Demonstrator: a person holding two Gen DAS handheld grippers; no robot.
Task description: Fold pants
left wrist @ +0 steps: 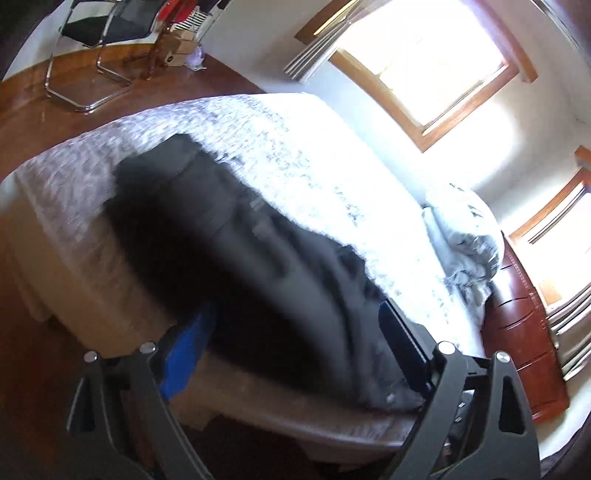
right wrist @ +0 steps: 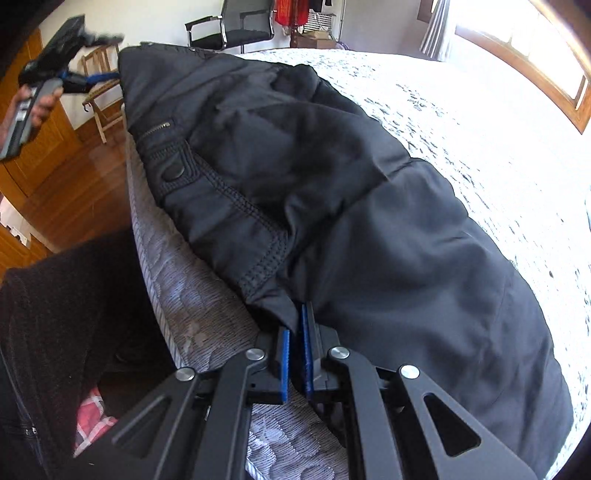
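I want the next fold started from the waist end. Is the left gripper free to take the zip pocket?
Probably yes: the left gripper is open, with pants fabric between its fingers; nothing covers the zip pocket.

A bed [left wrist: 303, 155] with a pale patterned cover filled mid-frame, a rumpled quilt [left wrist: 465, 243] at right. Bright windows [left wrist: 428, 62] in wood frames blazed at upper right. A polished wood floor [left wrist: 29, 122] lay at left, a black chair [left wrist: 99, 33] on chrome legs at upper left, boxes [left wrist: 179, 46] beside it.
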